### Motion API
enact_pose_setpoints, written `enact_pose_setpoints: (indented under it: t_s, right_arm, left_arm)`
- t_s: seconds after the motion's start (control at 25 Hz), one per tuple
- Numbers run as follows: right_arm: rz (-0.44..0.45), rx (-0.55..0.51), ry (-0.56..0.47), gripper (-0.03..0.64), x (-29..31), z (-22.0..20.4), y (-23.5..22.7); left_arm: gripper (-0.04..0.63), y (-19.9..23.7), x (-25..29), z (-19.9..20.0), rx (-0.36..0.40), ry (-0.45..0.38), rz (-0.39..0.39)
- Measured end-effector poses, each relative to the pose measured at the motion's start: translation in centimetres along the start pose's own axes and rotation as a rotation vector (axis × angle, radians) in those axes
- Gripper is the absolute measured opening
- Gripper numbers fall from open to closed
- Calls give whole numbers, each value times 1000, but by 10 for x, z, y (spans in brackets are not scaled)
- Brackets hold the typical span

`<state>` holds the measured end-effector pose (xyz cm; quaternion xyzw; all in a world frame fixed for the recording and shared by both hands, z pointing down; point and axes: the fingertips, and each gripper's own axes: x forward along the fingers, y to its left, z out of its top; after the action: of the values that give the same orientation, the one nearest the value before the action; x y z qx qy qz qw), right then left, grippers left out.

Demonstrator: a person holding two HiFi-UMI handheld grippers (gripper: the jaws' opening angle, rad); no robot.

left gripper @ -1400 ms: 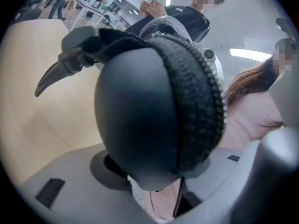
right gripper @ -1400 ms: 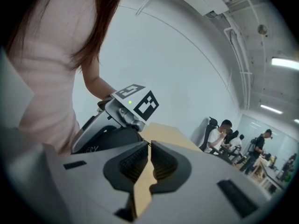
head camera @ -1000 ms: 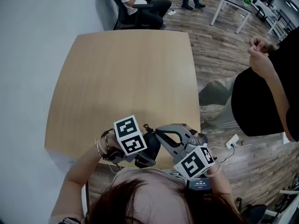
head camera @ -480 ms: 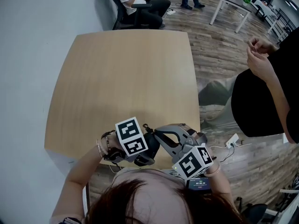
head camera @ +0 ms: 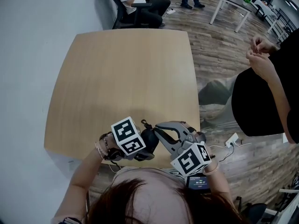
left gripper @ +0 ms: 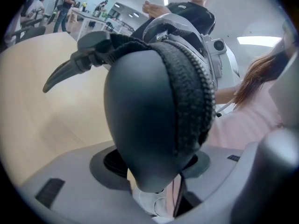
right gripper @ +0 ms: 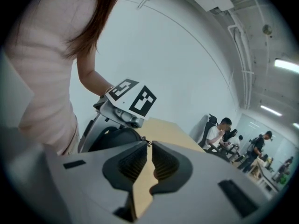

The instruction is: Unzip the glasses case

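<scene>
Glasses case (left gripper: 140,120): dark, egg-shaped, seen end-on and held by its lower end between the jaws of the left gripper (left gripper: 156,171). The grey jaws are spread wide and clamped on the case, one ribbed pad at each flank. The rounded bulk of the case rises out of the jaws and away from the camera.

Zip (left gripper: 191,92): runs up the right-hand flank of the case as seen in the left gripper view and curves over the top. It is seen closed along all the length that shows.

Right gripper (right gripper: 148,153): brought in against the far upper end of the case, from the side opposite the left gripper. Its jaws are drawn almost together, with only a thin slit left between the pads. A small dark zip pull (right gripper: 144,140) is seen at the fingertips and, as far as can be made out, is pinched there. The case itself lies just beyond and to the left of those tips.

In the head view both grippers are held close in at the near edge of the wooden table (head camera: 121,78), with the case between them. Whether the case touches the tabletop cannot be told.
</scene>
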<state>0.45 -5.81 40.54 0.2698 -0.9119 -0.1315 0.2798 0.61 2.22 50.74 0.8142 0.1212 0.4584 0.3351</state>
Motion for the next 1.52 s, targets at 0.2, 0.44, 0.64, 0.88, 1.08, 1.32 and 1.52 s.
enact_pose_setpoints:
  t_s: [0.2,0.44,0.64,0.88,1.08,1.32,1.52]
  right_arm:
    - [-57,31,8,32,-4,-5,-15]
    - [-109,115,-6,32,-11,-10,-28]
    - [-178,232,-33,31,-18,-18,-42]
    - [-248,353,-53,31,-30,-29,-54]
    - [-287,398,-56,29,-36,-35,-58]
    - [-332,523,-106,18,-47,-36,-64]
    - [-334,592,-102,15,-51,-39,-62]
  left_arm:
    - [254,1,-5,2,21,-45,13]
    - [254,7,-22,13,34,-175,28]
    - [255,11,-52,30,18,-381,33]
    - [255,18,-104,49,-31,-709,90]
    - [255,17,-130,57,-36,-891,130]
    - [255,13,-169,63,-22,-1151,243]
    - [255,4,-201,59,-24,-1340,250]
